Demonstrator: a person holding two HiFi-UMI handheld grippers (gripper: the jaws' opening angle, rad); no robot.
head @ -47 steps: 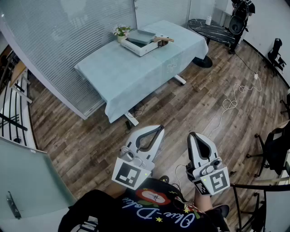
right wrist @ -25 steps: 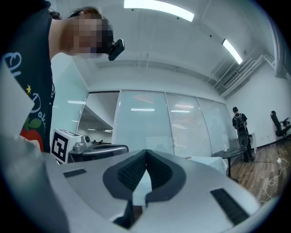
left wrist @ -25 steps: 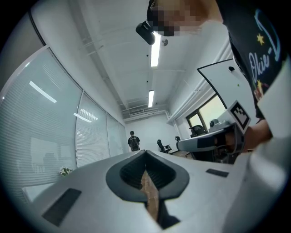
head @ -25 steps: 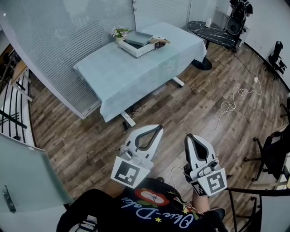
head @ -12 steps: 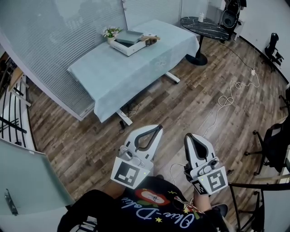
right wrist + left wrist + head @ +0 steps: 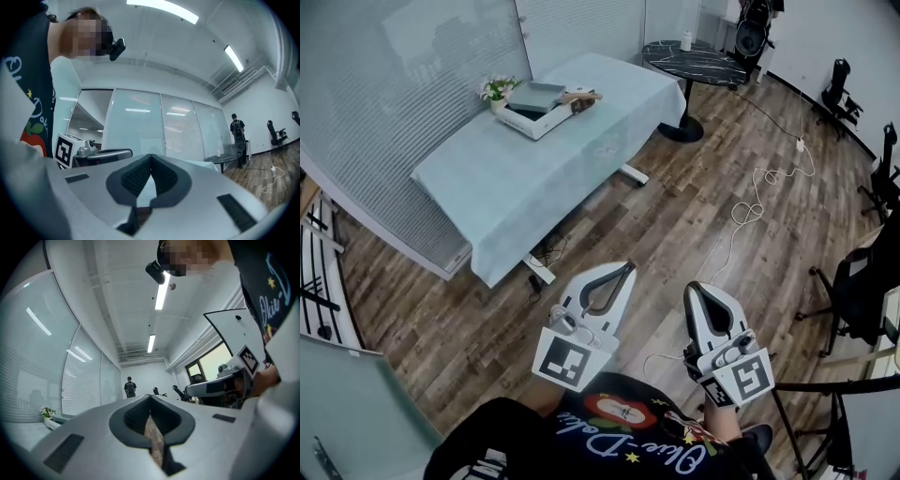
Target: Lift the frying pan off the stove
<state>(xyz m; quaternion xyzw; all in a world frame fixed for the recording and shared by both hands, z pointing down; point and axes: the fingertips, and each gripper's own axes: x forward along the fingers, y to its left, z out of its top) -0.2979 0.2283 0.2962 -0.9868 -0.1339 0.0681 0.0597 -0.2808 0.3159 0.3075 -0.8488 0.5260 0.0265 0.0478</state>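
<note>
A grey square frying pan (image 6: 534,94) with a wooden handle (image 6: 584,96) sits on a white stove (image 6: 542,120) at the far end of a table (image 6: 525,173) covered in light blue cloth. It is far across the room from me. My left gripper (image 6: 624,268) and right gripper (image 6: 694,287) are both held close to my chest, over the wood floor, pointing towards the table. Both are shut with nothing between the jaws. The left gripper (image 6: 150,397) and right gripper (image 6: 151,157) look tilted upward in their own views, so the pan is hidden there.
A small potted plant (image 6: 495,89) stands beside the stove. A round dark marble table (image 6: 694,61) is behind the cloth table. A white cable (image 6: 750,206) lies on the floor, black chairs (image 6: 862,281) stand at the right. A person (image 6: 129,387) stands far off.
The table with the stove has slid left and slightly lower in the head view as the view turns. Both grippers stay shut in the same place by my chest.
</note>
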